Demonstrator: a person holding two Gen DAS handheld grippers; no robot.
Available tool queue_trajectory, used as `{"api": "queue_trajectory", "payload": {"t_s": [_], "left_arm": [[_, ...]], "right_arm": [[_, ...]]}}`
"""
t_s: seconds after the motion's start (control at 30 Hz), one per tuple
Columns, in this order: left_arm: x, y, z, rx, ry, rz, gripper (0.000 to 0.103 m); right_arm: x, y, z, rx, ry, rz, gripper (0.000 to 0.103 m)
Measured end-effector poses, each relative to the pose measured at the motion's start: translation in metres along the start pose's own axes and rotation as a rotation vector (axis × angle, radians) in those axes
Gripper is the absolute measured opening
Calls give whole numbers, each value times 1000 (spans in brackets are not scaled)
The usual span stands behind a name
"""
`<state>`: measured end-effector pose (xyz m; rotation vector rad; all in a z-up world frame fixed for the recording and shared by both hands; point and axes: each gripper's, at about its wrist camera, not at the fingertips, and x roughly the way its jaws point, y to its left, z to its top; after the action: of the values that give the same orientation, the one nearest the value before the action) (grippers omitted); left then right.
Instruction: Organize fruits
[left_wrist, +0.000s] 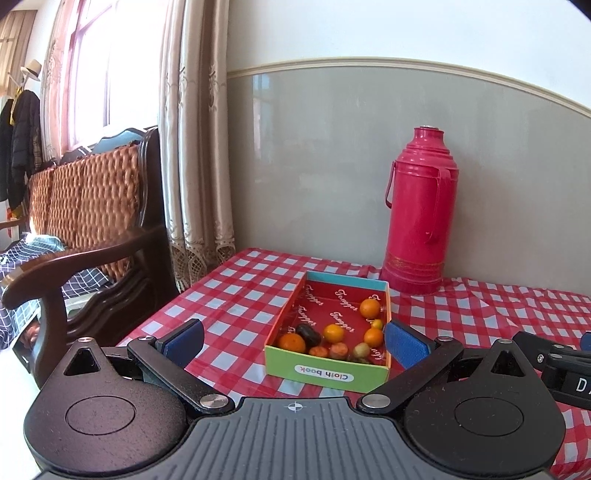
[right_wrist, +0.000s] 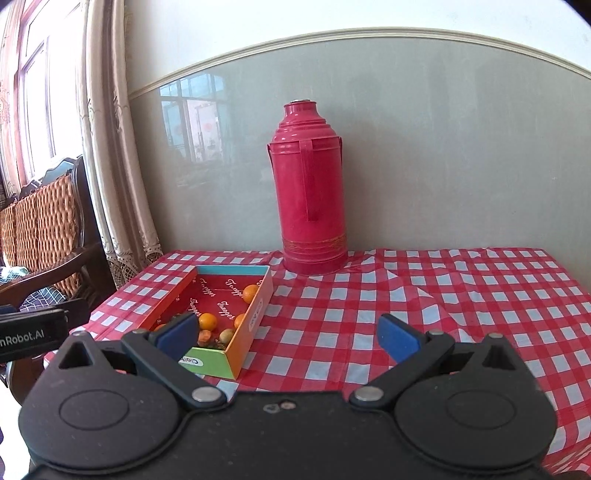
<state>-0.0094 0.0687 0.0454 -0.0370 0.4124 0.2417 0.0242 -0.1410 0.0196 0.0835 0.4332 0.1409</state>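
Note:
A shallow cardboard box (left_wrist: 327, 373) with a red inside and a green front wall sits on the checked tablecloth. It holds several small fruits: oranges (left_wrist: 370, 308), a dark fruit (left_wrist: 308, 334) and a greenish one (left_wrist: 361, 349). My left gripper (left_wrist: 293, 343) is open and empty, its blue pads on either side of the box's near end. In the right wrist view the box (right_wrist: 255, 317) lies at the left with oranges (right_wrist: 208, 321) inside. My right gripper (right_wrist: 290, 334) is open and empty, over the cloth to the right of the box.
A tall pink thermos (left_wrist: 417, 210) stands at the back by the wall; it also shows in the right wrist view (right_wrist: 312, 184). A wooden chair (left_wrist: 85, 236) with a woven back is left of the table (right_wrist: 461, 295). A curtain (left_wrist: 195, 147) hangs behind it.

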Motion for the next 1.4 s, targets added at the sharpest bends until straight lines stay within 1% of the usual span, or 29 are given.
{"api": "queue_trajectory", "payload": {"t_s": [1.4], "left_arm": [[2,-2,-2,-10,-2,-14,103]], "right_arm": [[4,6,-3,-2,11,19,97]]}}
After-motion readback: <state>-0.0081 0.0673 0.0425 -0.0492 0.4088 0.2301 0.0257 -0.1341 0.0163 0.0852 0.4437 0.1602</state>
